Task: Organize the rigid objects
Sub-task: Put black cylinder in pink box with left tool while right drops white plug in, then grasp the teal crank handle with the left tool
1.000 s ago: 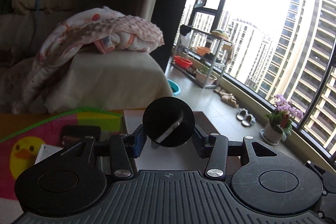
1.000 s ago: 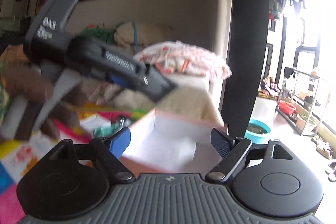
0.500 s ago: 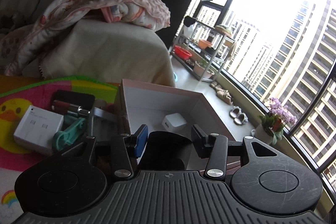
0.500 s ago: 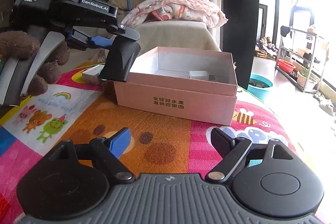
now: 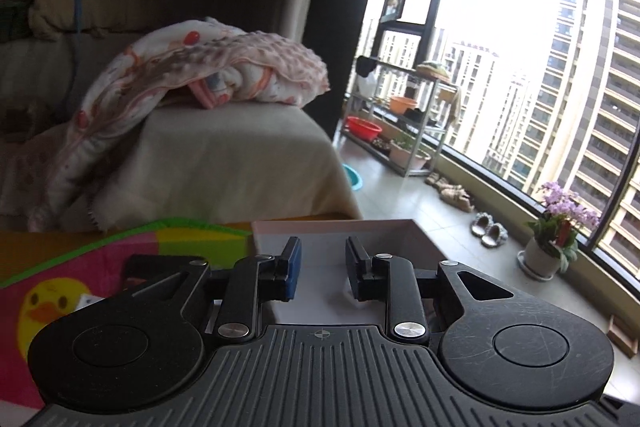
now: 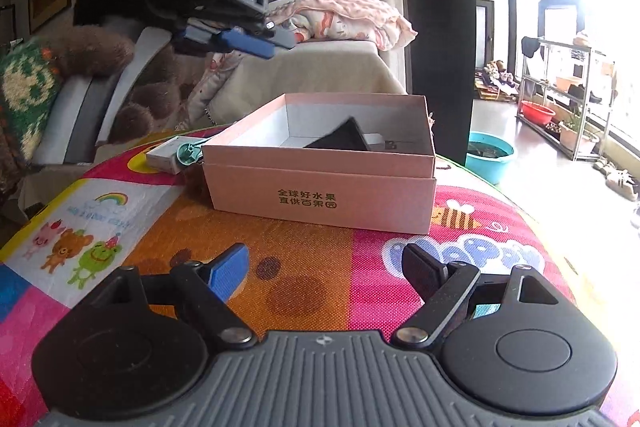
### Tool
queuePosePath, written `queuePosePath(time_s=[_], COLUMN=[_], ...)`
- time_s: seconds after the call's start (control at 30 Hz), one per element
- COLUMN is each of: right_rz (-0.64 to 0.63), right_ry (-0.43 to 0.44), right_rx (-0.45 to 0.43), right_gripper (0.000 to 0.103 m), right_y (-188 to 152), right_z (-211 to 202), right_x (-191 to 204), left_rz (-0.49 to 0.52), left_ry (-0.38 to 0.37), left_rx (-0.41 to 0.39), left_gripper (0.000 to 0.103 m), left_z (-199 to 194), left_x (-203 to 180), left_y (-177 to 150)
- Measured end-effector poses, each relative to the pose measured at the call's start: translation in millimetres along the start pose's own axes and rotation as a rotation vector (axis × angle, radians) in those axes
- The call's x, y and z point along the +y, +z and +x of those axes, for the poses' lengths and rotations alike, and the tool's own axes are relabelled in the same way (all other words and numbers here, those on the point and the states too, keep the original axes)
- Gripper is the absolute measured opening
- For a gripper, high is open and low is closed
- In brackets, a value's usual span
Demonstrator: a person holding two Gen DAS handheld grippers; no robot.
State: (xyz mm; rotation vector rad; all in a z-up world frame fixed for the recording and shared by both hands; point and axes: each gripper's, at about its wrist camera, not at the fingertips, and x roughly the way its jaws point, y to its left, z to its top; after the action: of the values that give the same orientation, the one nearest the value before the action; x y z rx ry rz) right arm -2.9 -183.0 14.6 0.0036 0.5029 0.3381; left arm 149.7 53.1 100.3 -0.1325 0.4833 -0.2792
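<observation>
The open box (image 6: 320, 183) sits on the play mat (image 6: 304, 267), with a dark object (image 6: 340, 139) leaning inside it and a small white block (image 6: 374, 139) just behind that. A flat white box (image 6: 166, 155) and a clip (image 6: 190, 153) lie on the mat against the box's left side. Behind the mat stands a covered sofa arm (image 6: 320, 67) bearing a folded blanket (image 6: 344, 15).

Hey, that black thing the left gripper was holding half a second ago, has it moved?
Yes. The black thing now lies tilted inside the pink box, and the left gripper hangs above the box with nothing between its closing jaws.
</observation>
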Motion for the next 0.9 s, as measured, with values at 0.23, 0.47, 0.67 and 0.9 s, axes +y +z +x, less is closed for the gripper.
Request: queuePosePath(time_s=[0.23, 0.47, 0.67, 0.9], right_rz=[-0.005, -0.04, -0.036, -0.017], right_ry=[0.0, 0.029, -0.012, -0.044], right_rx=[-0.002, 0.114, 0.193, 0.193], right_gripper=[0.084, 0.085, 0.085, 0.085], right_y=[-0.4, 3.4, 2.5, 2.2], right_z=[-1.2, 17.7, 32.2, 30.9], right_x=[0.4, 4.6, 6.4, 3.7], left_rz=[-0.22, -0.172, -0.233, -0.207], left_ry=[0.178, 0.239, 0.248, 0.116], left_rx=[0.059, 0.053, 0.007, 0.095], left_gripper=[0.028, 0.028, 0.028, 0.028], left_z=[-9.5, -34.9, -37.9, 18.6], left_x=[93.7, 101.0, 122.4, 122.1], left_y=[-22.3, -66.9, -52.2, -21.2])
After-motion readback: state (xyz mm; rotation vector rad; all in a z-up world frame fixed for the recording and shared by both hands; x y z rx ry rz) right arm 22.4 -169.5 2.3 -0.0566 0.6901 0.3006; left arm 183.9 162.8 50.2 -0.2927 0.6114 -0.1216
